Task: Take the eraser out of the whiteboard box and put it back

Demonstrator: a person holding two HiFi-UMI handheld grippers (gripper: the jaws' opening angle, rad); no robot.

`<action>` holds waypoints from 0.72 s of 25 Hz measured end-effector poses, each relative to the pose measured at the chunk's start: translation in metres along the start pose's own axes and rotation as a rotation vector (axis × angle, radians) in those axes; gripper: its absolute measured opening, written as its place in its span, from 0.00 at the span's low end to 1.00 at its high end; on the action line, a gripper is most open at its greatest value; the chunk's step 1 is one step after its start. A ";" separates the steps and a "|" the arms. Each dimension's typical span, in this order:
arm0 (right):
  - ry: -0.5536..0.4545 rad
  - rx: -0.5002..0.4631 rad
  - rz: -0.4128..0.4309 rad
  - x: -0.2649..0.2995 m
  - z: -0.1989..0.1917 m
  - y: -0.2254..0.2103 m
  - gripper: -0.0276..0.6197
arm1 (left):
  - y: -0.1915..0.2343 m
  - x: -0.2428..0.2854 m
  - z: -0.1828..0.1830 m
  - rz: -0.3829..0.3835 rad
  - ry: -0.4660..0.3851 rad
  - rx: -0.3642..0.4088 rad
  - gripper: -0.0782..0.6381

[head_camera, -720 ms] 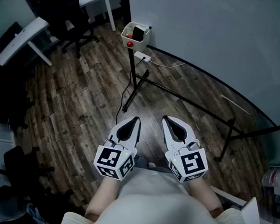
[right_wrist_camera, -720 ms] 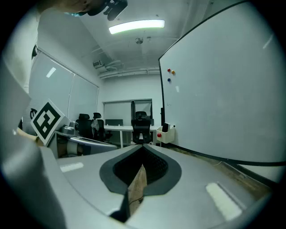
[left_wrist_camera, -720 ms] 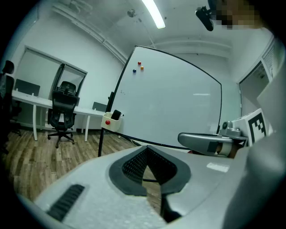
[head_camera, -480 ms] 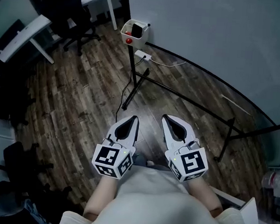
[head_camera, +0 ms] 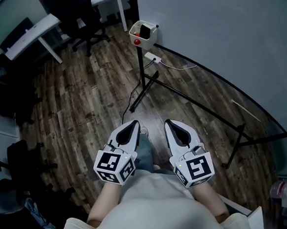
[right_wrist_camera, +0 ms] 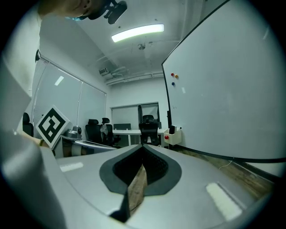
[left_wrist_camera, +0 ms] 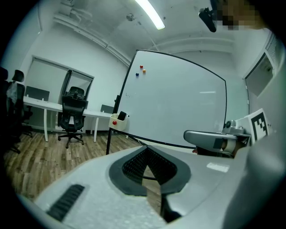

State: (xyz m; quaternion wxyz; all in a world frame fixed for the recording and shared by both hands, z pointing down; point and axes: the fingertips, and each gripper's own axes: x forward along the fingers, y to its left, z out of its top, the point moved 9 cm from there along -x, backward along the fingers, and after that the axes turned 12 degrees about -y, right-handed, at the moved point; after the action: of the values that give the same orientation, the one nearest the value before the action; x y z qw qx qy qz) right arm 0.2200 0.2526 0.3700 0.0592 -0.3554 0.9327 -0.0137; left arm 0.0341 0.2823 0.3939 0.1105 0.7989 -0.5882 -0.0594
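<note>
The cream whiteboard box (head_camera: 142, 33) hangs at the whiteboard's lower left corner, far ahead of me. A black eraser (head_camera: 145, 31) stands in it beside a red magnet (head_camera: 137, 41). Both grippers are held close to my body, side by side and well short of the box. The left gripper (head_camera: 133, 127) is shut and empty, and so is the right gripper (head_camera: 173, 127). The left gripper view shows the box (left_wrist_camera: 119, 122) with the eraser (left_wrist_camera: 122, 116) small in the distance. In the right gripper view the box (right_wrist_camera: 173, 135) is just as far off.
The whiteboard (head_camera: 228, 39) stands on a black stand (head_camera: 145, 84) with long floor legs. A white power strip (head_camera: 152, 58) and cable lie on the wood floor under it. White desks (head_camera: 31, 33) and black office chairs (head_camera: 89, 21) stand at the left.
The head view has shifted, so the box now sits a little further right. A trouser leg has come into view between the grippers. Both grippers stay shut near my body.
</note>
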 end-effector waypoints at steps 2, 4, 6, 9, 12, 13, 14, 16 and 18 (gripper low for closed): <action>-0.004 0.003 0.002 0.003 -0.001 -0.001 0.05 | 0.002 0.001 -0.001 0.007 -0.003 0.002 0.12; -0.006 0.007 0.004 0.005 -0.002 -0.002 0.05 | 0.005 0.002 -0.002 0.013 -0.007 0.001 0.12; -0.006 0.004 0.009 0.008 -0.002 -0.003 0.04 | 0.009 0.005 -0.002 0.019 -0.011 -0.001 0.12; -0.014 0.000 0.002 0.014 -0.001 -0.008 0.04 | 0.015 0.014 -0.002 0.019 -0.017 -0.004 0.12; -0.020 0.005 -0.017 0.020 0.000 -0.016 0.04 | 0.020 0.029 -0.001 0.008 -0.012 -0.007 0.12; -0.019 0.007 -0.022 0.022 0.001 -0.017 0.05 | 0.021 0.033 0.000 0.002 -0.010 -0.007 0.12; -0.018 0.008 -0.024 0.024 0.002 -0.019 0.04 | 0.021 0.037 0.002 -0.005 -0.009 -0.006 0.12; -0.012 0.007 -0.027 0.029 0.004 -0.021 0.04 | 0.022 0.045 0.006 -0.018 -0.012 -0.006 0.12; -0.005 0.004 -0.028 0.036 0.004 -0.023 0.04 | 0.026 0.051 0.011 -0.029 -0.016 -0.011 0.12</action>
State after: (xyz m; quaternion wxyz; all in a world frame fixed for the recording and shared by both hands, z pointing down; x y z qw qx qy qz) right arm 0.2084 0.2116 0.3637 0.0620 -0.3685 0.9274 -0.0154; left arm 0.0233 0.2249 0.3915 0.1092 0.8062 -0.5771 -0.0705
